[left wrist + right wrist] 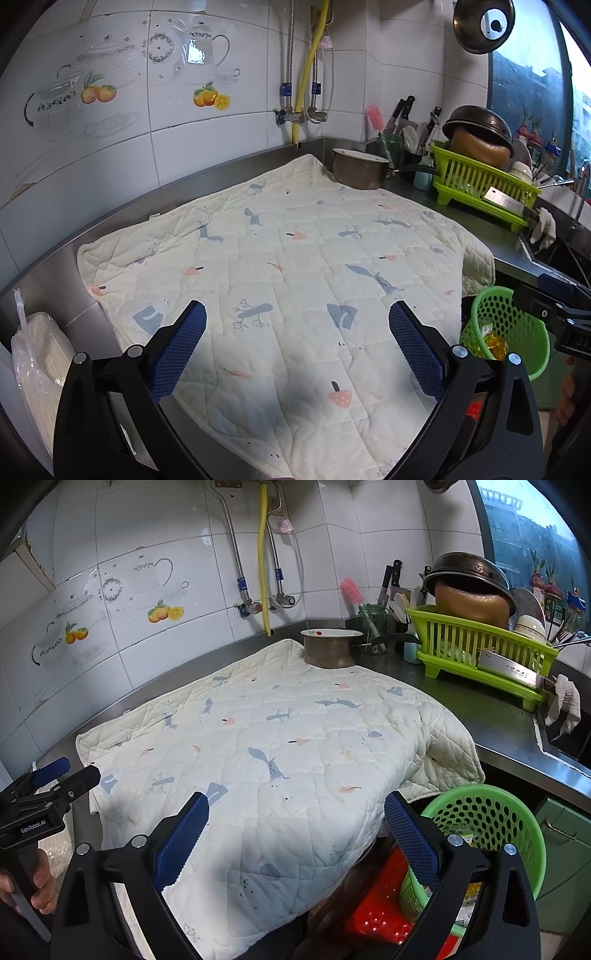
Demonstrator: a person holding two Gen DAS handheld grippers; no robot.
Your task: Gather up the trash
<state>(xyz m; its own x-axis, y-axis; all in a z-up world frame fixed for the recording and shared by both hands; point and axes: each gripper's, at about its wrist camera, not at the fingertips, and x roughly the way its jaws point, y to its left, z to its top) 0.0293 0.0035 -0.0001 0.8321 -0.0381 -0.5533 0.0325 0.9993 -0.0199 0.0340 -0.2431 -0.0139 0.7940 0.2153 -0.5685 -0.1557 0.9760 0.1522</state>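
From my remote station I see a quilted cloth spread across the steel surface. At its far corner stands a metal pot. Beside that, a green dish rack holds an upturned wok (a cleaver lies along the rack's front). Tiled wall behind.
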